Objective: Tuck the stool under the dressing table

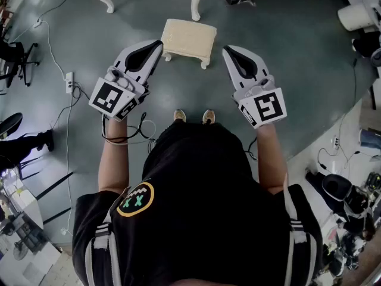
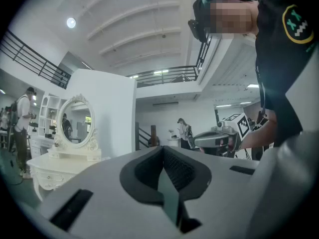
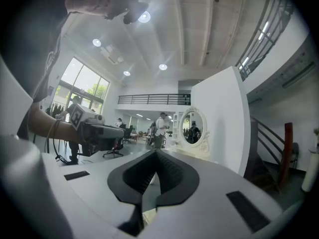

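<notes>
A cream cushioned stool point(image 1: 189, 39) with carved white legs stands on the grey floor just ahead of the person's feet. Beyond it, the white dressing table point(image 1: 195, 3) shows only its legs at the top edge. Its oval mirror point(image 2: 76, 124) appears in the left gripper view, and again as the mirror point(image 3: 193, 128) in the right gripper view. My left gripper point(image 1: 157, 43) hovers by the stool's left side, shut and empty. My right gripper point(image 1: 227, 50) hovers by its right side, also shut and empty. Neither touches the stool. Both point level.
A power strip point(image 1: 69, 81) with trailing cables lies on the floor at left, near a black chair point(image 1: 13, 57). Equipment and clutter point(image 1: 351, 201) crowd the right side. Several people stand far off in the hall.
</notes>
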Available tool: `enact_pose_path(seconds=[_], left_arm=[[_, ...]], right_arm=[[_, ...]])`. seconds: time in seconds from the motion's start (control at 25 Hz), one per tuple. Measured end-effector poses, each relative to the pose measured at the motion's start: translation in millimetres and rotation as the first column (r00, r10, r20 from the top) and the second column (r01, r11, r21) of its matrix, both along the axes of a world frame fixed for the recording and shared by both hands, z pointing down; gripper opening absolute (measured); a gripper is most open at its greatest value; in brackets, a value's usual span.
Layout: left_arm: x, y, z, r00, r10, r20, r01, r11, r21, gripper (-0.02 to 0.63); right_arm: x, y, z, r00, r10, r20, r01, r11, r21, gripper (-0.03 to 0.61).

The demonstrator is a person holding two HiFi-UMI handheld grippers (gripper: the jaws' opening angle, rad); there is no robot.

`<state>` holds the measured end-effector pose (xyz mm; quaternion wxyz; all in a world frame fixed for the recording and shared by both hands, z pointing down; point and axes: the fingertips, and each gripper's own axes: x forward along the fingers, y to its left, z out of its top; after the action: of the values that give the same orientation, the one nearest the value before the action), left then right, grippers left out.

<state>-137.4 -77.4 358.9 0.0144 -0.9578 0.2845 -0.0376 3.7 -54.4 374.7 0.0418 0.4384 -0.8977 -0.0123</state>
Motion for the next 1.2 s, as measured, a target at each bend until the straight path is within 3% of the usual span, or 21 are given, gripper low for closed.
enact_pose_path(seconds=[0.92, 1.04, 1.2], left_arm=[[6.0, 1.1, -4.0, 1.0, 0.001, -0.005, -0.001, 1.0, -0.005, 0.021], [3.3, -0.3, -5.0, 1.0, -0.008, -0.03, 0.007, 1.0, -0.015, 0.039], [5.8, 1.3, -3.6, 1.0, 0.021, -0.019, -0.021, 1.0, -0.006, 0.354]], right_arm=[[6.9, -1.5, -0.6, 1.0, 0.012, 0.015, -0.011, 1.0, -0.015, 0.021], [4.6, -0.1, 0.8, 0.999, -0.015, 0.028, 0.016, 0.999, -0.03, 0.126], [1.5, 1.7, -0.5, 0.994, -0.066, 0.082, 0.071, 0.996, -0.056, 0.404]])
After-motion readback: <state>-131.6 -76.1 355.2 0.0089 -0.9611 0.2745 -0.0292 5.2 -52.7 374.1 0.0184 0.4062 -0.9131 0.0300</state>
